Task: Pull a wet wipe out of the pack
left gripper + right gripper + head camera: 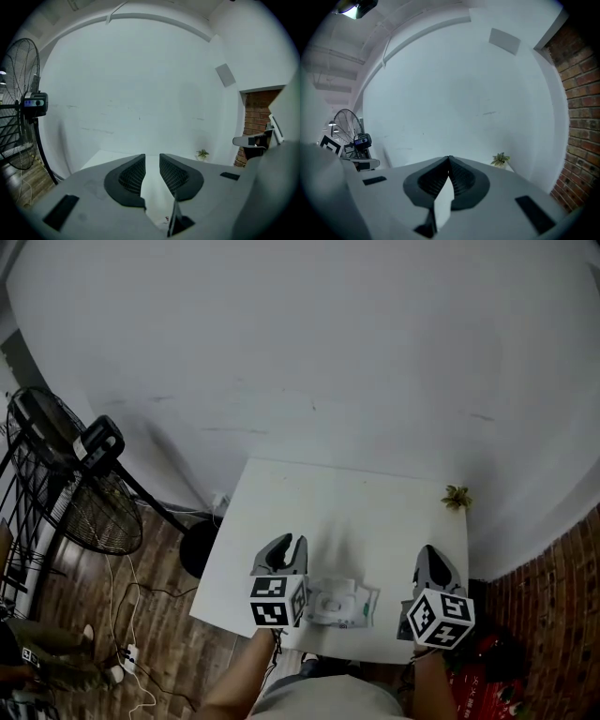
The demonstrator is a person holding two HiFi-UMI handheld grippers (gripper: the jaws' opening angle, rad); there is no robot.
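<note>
The wet wipe pack (343,605) is white with a rounded lid on top. It lies flat near the front edge of the white table (356,502). My left gripper (286,546) hovers just left of the pack, jaws a little apart with nothing between them; the left gripper view shows bare table through that open gap (152,161). Just right of the pack, the right gripper (432,555) has its fingertips touching (449,159) and holds nothing that I can see. Neither gripper view shows the pack.
A small potted plant (457,496) stands at the table's far right corner. A black floor fan (66,474) stands left of the table on the wood floor, with cables below it. A white wall rises behind, with brick at the right (553,596).
</note>
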